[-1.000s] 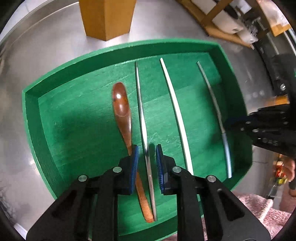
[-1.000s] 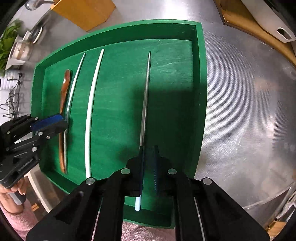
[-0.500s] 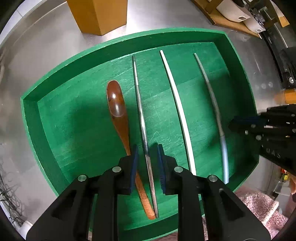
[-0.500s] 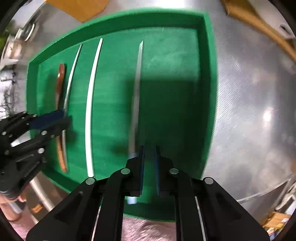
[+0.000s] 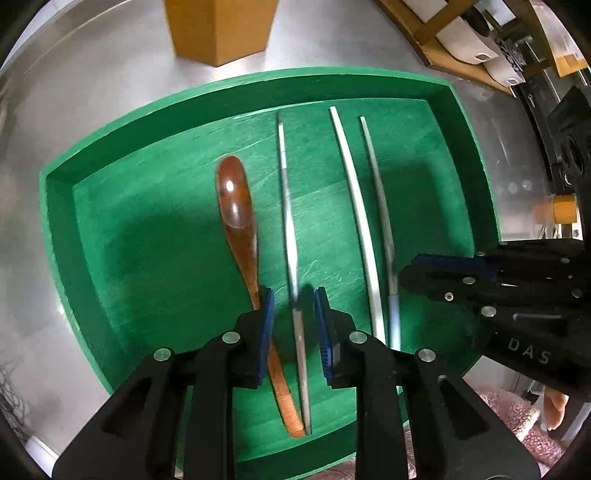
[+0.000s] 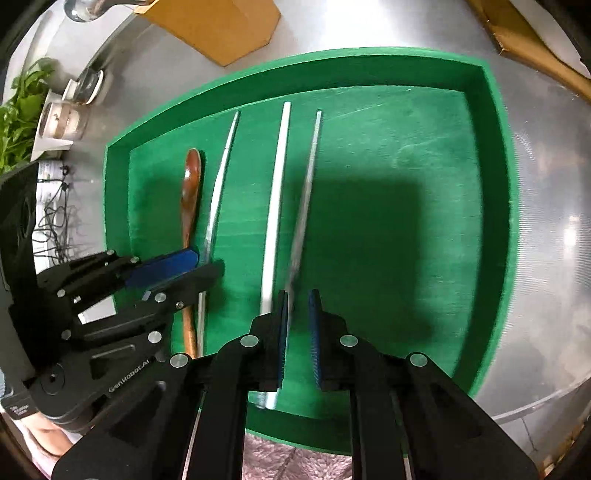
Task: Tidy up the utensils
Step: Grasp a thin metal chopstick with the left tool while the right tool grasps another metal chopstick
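A green tray (image 5: 59, 221) (image 6: 495, 192) holds a brown wooden spoon (image 5: 236, 206) (image 6: 191, 184), a silver chopstick (image 5: 288, 221) (image 6: 218, 192), a white chopstick (image 5: 354, 206) (image 6: 275, 199) and a second silver chopstick (image 5: 380, 206) (image 6: 306, 192). My left gripper (image 5: 293, 321) is open, its jaws either side of the first silver chopstick. My right gripper (image 6: 298, 325) is slightly open over the near end of the second silver chopstick, which lies close beside the white one.
A wooden block (image 5: 221, 26) (image 6: 218, 26) stands on the steel counter behind the tray. Wooden racks (image 5: 461, 40) are at the back right. Glass cups (image 6: 62, 118) and a green plant (image 6: 18, 110) are at the left.
The right gripper moved the second silver chopstick leftward, from the tray's right part to beside the white chopstick, and its jaws have parted slightly. The left gripper stayed over its chopstick.
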{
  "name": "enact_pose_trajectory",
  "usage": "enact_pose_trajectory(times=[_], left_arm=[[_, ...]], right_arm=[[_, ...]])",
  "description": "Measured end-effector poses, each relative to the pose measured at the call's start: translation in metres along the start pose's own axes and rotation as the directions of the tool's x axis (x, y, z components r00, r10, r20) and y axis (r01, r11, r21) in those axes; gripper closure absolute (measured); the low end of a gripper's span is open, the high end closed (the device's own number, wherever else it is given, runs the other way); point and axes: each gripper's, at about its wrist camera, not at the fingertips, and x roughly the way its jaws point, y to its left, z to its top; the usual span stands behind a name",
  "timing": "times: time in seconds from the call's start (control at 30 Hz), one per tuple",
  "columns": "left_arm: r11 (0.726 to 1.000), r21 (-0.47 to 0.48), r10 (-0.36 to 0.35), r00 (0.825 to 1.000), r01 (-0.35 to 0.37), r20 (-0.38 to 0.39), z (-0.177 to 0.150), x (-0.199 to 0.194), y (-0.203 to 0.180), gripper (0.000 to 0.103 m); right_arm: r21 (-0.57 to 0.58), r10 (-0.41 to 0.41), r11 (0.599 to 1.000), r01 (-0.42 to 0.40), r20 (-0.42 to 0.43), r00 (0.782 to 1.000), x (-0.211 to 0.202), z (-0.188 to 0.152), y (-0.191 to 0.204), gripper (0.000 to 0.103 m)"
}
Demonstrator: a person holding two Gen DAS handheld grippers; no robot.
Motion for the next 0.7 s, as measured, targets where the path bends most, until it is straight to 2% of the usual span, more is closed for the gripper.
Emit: enact_pose_trajectory(times=[0.2,0.33,0.47,0.67,0.7], left_arm=[[1.0,-0.003,-0.022,1.0,0.022,0.0,-0.011,-0.001,0.004,0.078],[1.0,-0.004,-0.024,1.0,0.024,0.009,-0.009,-0.002,0.005,0.076],[1.0,0.012,-0.022,1.0,0.021,0.011,-0.014,0.001,-0.002,0.076],[0.997,0.063,0.033,0.999,-0.033,-0.007,-0.003,0.006,-0.019,0.077],[0.996,0.075,0.054,0.998,-0.053,-0.009,-0.003,0.007,-0.019,0.083]], right_arm=[[0.009,-0.033,0.999,0.033,0.003,0.999,0.013,-0.001,0.003,0.089],[-0.021,-0.131,0.991,0.131,0.009,0.991,0.011,-0.002,0.008,0.095],[-0.01,-0.192,0.981,0.192,0.005,0.981,0.009,-0.001,0.005,0.095],[0.027,-0.2,0.979,0.201,-0.018,0.98,0.003,0.002,-0.011,0.094],[0.027,-0.196,0.98,0.197,-0.02,0.98,0.003,0.002,-0.013,0.094]])
